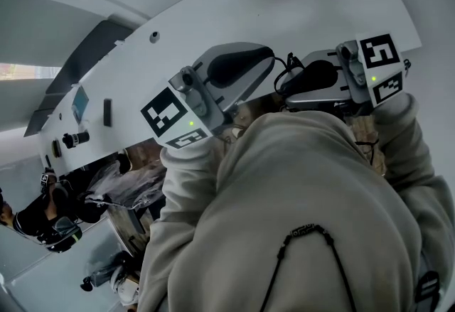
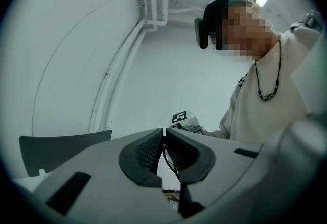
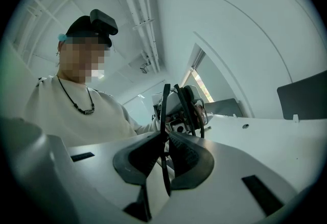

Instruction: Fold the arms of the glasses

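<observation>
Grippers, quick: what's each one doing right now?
Left gripper: closed on a thin glasses arm.
Right gripper: closed on the glasses.

White table (image 1: 298, 12) open ahead, sleeves (image 1: 181, 218) close below

The person wears a cream long-sleeved sweatshirt (image 1: 313, 197), a black cord necklace (image 2: 268, 96) with a small dark bar at its lowest point, and a black cap (image 3: 84, 26) with a black camera box (image 3: 103, 21) mounted on its front. The left gripper (image 2: 164, 133) and right gripper (image 3: 166, 139) have pale grey shells and black ribbed pads (image 2: 149, 149). Each bears a white cube (image 1: 173, 117) with black square markers and a small green light.
</observation>
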Demonstrator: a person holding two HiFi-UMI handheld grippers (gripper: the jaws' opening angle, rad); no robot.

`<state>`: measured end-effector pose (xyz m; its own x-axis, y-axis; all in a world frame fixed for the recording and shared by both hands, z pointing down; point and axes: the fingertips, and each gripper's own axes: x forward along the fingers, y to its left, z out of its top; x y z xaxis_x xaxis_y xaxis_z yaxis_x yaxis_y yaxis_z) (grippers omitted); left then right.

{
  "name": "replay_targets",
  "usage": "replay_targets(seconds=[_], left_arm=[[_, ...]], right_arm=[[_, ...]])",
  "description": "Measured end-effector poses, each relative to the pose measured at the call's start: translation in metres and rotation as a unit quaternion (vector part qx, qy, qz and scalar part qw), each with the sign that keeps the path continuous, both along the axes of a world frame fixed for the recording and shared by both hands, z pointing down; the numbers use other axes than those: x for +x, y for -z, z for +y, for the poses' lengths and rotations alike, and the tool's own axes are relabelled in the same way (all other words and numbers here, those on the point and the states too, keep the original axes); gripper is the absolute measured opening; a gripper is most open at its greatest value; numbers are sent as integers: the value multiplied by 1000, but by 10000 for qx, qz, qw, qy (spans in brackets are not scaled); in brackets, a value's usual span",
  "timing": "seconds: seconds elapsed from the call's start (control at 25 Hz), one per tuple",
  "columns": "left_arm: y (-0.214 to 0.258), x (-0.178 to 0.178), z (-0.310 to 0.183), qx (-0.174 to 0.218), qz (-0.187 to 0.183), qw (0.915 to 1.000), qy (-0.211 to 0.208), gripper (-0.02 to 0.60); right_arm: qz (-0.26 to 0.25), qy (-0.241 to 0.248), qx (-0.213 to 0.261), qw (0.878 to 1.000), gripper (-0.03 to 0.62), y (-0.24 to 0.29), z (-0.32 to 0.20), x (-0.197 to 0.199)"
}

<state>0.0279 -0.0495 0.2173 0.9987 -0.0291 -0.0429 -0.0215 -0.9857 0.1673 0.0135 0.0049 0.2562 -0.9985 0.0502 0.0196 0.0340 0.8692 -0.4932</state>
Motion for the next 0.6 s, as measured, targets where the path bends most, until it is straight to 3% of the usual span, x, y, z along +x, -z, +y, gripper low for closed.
replay_targets(seconds=[0.28,0.6], left_arm=[[16,3,14,227,18,9996,-157,20],[17,3,17,164,80,9996,-195,20]], right_arm=[[-31,69,52,10000,64,5,2,-2],[0,94,85,9999,64,3,2,-3]])
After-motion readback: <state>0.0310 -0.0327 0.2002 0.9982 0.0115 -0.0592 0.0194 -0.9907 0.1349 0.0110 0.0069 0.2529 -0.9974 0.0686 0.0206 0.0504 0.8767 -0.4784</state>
